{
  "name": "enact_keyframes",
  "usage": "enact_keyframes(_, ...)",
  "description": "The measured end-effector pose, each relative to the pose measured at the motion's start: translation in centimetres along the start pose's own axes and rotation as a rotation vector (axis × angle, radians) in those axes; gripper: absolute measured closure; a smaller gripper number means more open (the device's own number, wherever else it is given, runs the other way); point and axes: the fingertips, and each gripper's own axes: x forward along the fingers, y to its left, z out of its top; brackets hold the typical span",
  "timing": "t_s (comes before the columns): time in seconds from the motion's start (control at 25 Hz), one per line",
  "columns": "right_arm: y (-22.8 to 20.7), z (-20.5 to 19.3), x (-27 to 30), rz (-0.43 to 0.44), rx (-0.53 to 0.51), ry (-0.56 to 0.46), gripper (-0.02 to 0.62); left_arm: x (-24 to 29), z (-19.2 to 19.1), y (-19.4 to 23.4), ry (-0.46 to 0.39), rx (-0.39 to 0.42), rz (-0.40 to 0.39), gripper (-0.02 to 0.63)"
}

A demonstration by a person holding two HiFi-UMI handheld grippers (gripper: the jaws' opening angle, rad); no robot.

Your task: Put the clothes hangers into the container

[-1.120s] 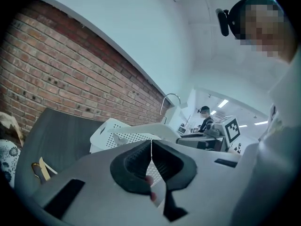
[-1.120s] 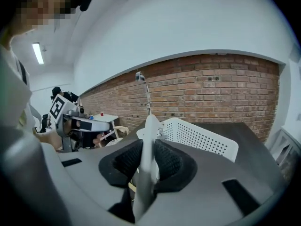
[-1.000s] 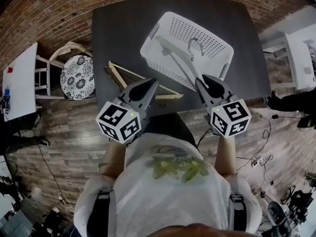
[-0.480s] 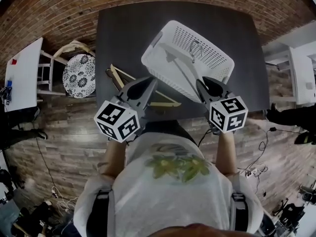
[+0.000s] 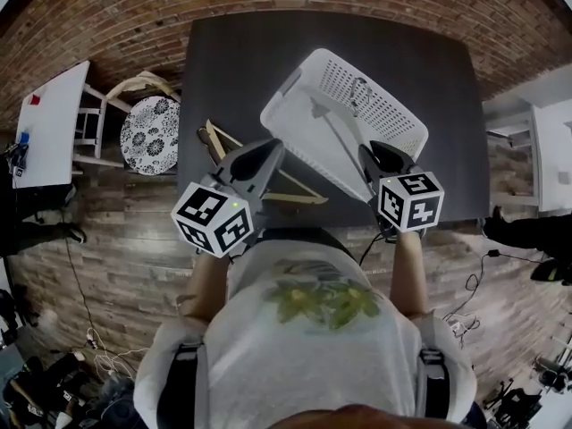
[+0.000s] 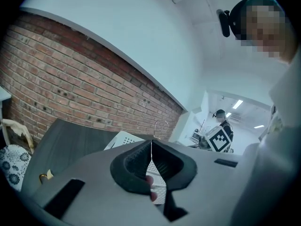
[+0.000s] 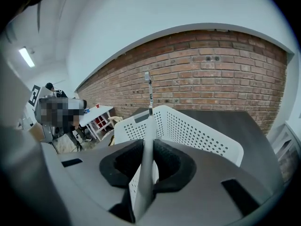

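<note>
Clamped in the right gripper (image 5: pixel 368 150): one white hanger (image 7: pixel 147 145), pads pressed tight on its flat arm from both sides. Held out over the white perforated basket (image 5: pixel 407 105), metal hook (image 5: pixel 360 92) at the end farthest from the jaws and raised above the basket's inside. Cannot tell whether any part of the hanger touches the basket's floor.

Basket itself on the dark table (image 5: pixel 232 61), toward the right half, set at an angle to the table's edges, near side just ahead of both grippers.

Left gripper (image 5: pixel 273 147) closed tip to tip, nothing made out between the pads. Pointed at the basket's near left corner, just beside it.

On the table to the left of the basket, lying flat: wooden hangers (image 5: pixel 304 197), partly covered from above by the left gripper, well outside the basket.

Off the table's left edge: a chair with a patterned round cushion (image 5: pixel 147 132), and beyond it a white side table (image 5: pixel 54 123). Behind the table's far edge, a brick wall (image 7: pixel 225 74). Around the person's feet, a wooden floor (image 5: pixel 134 248) with loose cables. Far off in the left gripper view, another person with a marker cube (image 6: pixel 220 138).
</note>
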Motion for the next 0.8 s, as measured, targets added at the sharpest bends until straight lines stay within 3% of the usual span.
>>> enact_keyframes(0.8,-1.0,-1.7,5.4,-0.138,-0.216,0.136,0.505,0.2,0.7,1.1,-0.014,-0.005,0.064,0.575)
